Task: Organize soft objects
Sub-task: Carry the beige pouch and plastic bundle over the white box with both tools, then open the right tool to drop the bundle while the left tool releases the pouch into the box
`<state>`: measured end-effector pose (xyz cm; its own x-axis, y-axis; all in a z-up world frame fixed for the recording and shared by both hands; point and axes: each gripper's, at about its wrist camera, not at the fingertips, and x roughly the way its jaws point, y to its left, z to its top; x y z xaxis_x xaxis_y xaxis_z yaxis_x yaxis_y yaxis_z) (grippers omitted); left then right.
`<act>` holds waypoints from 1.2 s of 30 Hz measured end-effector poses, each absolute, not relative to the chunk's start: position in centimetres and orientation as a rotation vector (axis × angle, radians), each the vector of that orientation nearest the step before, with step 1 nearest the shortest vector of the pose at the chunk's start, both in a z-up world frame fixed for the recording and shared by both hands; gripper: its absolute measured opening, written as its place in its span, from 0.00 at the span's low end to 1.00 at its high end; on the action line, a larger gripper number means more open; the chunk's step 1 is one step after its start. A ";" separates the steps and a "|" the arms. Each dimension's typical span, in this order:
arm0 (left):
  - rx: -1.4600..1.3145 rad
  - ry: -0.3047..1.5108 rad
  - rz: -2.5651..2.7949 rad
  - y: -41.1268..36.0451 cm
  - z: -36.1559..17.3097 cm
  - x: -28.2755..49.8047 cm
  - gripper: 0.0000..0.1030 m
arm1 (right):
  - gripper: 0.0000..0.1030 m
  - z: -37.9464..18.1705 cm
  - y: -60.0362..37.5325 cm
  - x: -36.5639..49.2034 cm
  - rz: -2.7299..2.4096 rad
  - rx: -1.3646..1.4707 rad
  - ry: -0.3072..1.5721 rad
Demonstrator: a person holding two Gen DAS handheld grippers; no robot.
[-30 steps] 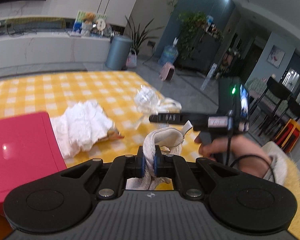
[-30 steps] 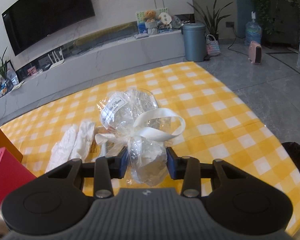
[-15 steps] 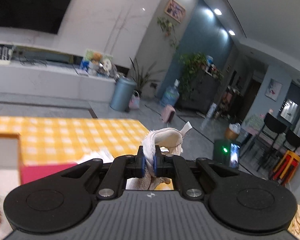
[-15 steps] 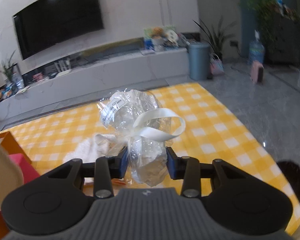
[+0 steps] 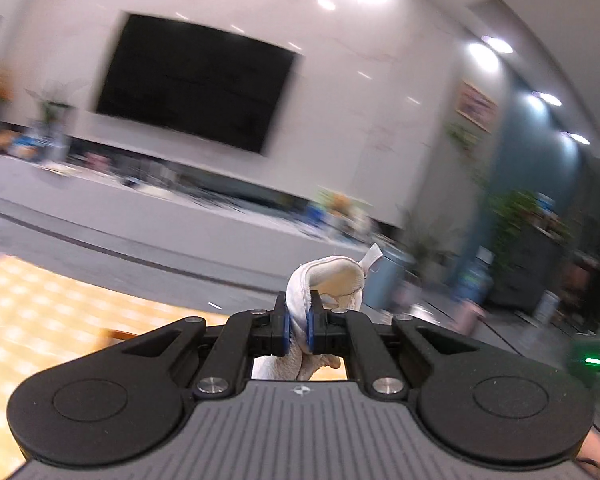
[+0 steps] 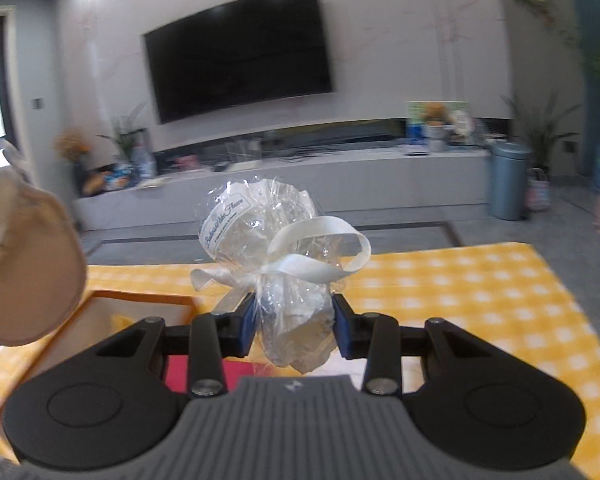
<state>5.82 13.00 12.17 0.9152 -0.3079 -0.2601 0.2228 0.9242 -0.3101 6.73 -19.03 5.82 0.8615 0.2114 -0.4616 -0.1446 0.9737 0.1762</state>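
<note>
Cream-white knit cloth (image 5: pixel 324 280), soft, one piece: in the left wrist view it is pinched between the blue pads of the left tool (image 5: pixel 297 325), whose jaws stand narrow and pressed on the fabric. The cloth rises above the pads, folds over to the right with a small white tab at its top, and a short tail hangs below the jaws; its long axis runs roughly upright. It is carried clear of the yellow-checked bench (image 5: pixel 52 312), which shows only at lower left, blurred. No container appears in this view, so the drop point cannot be placed from here. Right wrist view: clear cellophane bundle (image 6: pixel 276 240), tied with a white ribbon bow, labelled, contents pale and soft-looking. The right tool (image 6: pixel 295 326) holds it by the crinkled neck below the bow, jaws at a middling width and bearing on the wrap; the round body stands above and slightly left of the pads, long axis upright. An orange-rimmed box (image 6: pixel 100 312) lies open on the bench at near left, just below and left of this tool, with a red surface (image 6: pixel 204 372) showing under the tool's left finger. The cloth appears again at the far left edge of this view, close to the lens, over the box's left side. Judged: the box is the likely destination, and both loads sit close above it, the left hand's cloth the nearer; lowering toward near left is what remains.
</note>
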 end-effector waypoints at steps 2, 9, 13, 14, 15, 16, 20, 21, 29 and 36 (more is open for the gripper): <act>-0.314 0.320 -0.210 14.2 11.4 6.0 0.08 | 0.37 6.4 -16.7 6.8 0.242 0.149 0.509; -0.368 0.380 -0.135 16.2 8.2 6.7 0.08 | 0.37 6.7 -8.0 7.5 0.447 0.099 0.598; -0.420 0.403 -0.135 19.5 7.3 6.4 0.08 | 0.37 6.1 -3.6 7.9 0.501 0.013 0.627; -0.419 0.399 -0.122 20.1 7.2 6.3 0.08 | 0.37 5.8 -2.7 8.1 0.503 -0.019 0.633; -0.418 0.396 -0.111 20.7 7.3 6.2 0.08 | 0.37 5.5 -1.7 8.4 0.504 -0.063 0.638; -0.423 0.397 -0.106 21.1 7.2 6.2 0.08 | 0.37 5.0 -0.7 8.8 0.504 -0.110 0.645; -0.471 0.425 -0.107 23.1 6.3 6.6 0.08 | 0.37 3.4 2.2 10.8 0.502 -0.222 0.708; -0.478 0.433 -0.104 23.5 6.1 6.7 0.08 | 0.37 2.9 2.8 11.2 0.502 -0.242 0.728; -0.552 0.438 -0.133 25.8 5.3 6.7 0.08 | 0.37 -2.1 5.7 17.3 0.383 -0.487 0.876; -0.553 0.434 -0.165 25.8 5.4 6.9 0.08 | 0.37 -6.6 7.5 21.1 0.351 -0.671 1.018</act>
